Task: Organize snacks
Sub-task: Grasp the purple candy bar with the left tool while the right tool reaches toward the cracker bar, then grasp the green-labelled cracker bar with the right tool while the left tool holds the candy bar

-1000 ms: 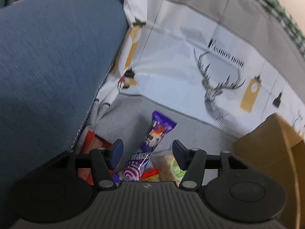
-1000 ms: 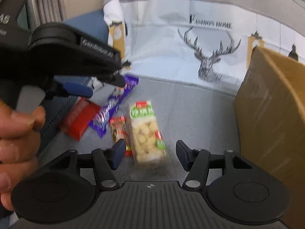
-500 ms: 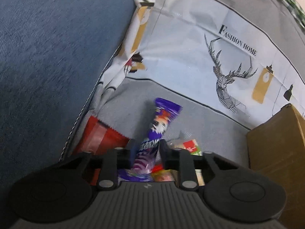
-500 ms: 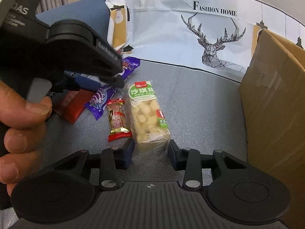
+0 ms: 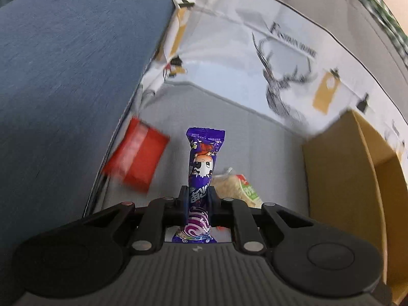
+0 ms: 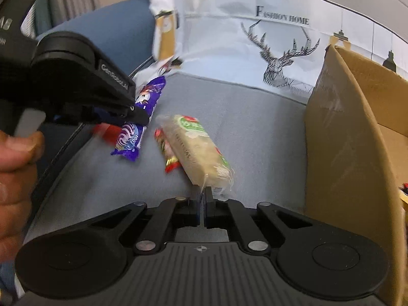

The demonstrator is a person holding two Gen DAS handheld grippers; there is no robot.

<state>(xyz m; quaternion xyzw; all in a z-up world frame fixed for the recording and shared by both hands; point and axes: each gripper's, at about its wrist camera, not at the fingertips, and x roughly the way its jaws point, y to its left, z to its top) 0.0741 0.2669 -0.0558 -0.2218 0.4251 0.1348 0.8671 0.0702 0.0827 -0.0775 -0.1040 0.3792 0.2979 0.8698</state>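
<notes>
A second ago both my claws stood apart over the pile; now my left gripper (image 5: 196, 199) is closing, clamped on the purple candy bar (image 5: 202, 163), and my right gripper (image 6: 203, 204) pinches the seam of the pale rice-cracker pack (image 6: 199, 150). A red packet (image 5: 137, 158) lies far left, a cardboard box (image 6: 352, 132) right.

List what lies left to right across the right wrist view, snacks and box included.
Person's hand → left gripper shut on purple snack packet → small red snack packet → pale rice-cracker pack, pinched by right gripper → cardboard box.
</notes>
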